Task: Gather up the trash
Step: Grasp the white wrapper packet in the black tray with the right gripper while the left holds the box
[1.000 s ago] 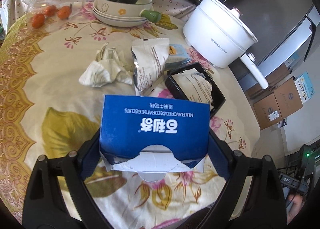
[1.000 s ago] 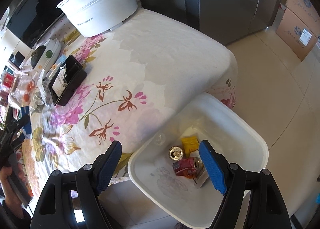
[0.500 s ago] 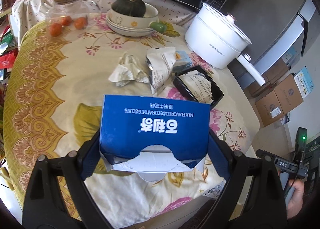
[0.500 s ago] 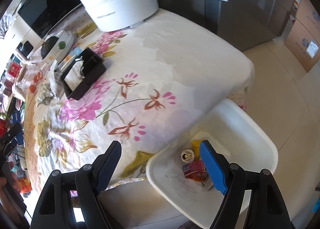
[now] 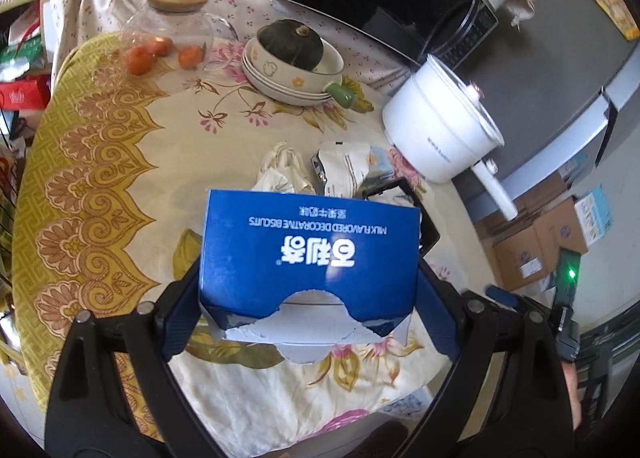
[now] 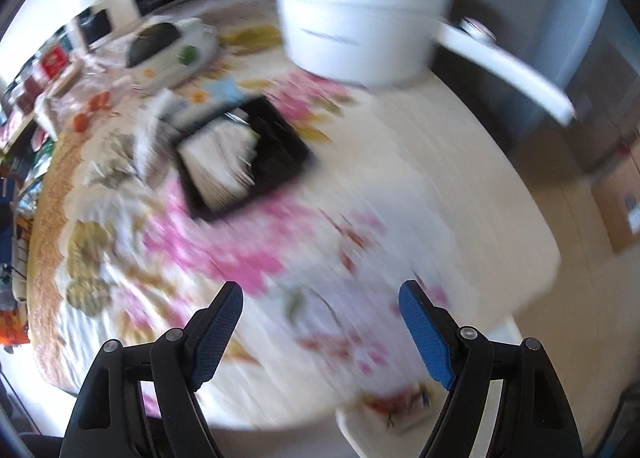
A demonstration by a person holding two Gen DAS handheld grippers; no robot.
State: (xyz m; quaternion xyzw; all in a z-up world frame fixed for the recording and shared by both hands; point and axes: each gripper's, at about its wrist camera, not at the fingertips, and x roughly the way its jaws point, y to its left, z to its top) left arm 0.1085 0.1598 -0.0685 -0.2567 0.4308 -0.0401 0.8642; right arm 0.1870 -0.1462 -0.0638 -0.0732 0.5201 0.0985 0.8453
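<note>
Blue cardboard fills the lower middle of the left wrist view: a biscuit box (image 5: 310,254) with white lettering upside down and a torn white flap along its near edge, pinched at its two sides by the jaws of the left gripper (image 5: 309,308) and held up off the worktop (image 5: 104,186), which wears a floral and gold-patterned cloth. Just behind the box's far edge lie a crumpled tissue (image 5: 280,170) and a white wrapper (image 5: 346,168), with a black tray (image 5: 428,226) peeking out at the box's right corner. Farther back, toward the upper middle of the frame, a dark green squash (image 5: 290,43) sits in a stack of cream bowls (image 5: 292,78); a glass jar (image 5: 172,34) with orange fruit stands at upper left, and a white pot (image 5: 440,130) with a long handle stands at centre right. In the right wrist view, heavily motion-blurred, the right gripper (image 6: 320,328) points out over the cloth from the lower edge of the frame, its blue-padded jaws spread wide with nothing between them. The same black tray (image 6: 244,156) holding something white lies at centre left, the pot (image 6: 356,22) at top centre, and a white bin (image 6: 400,424) with colourful litter inside shows at the bottom, beyond the worktop's edge.
</note>
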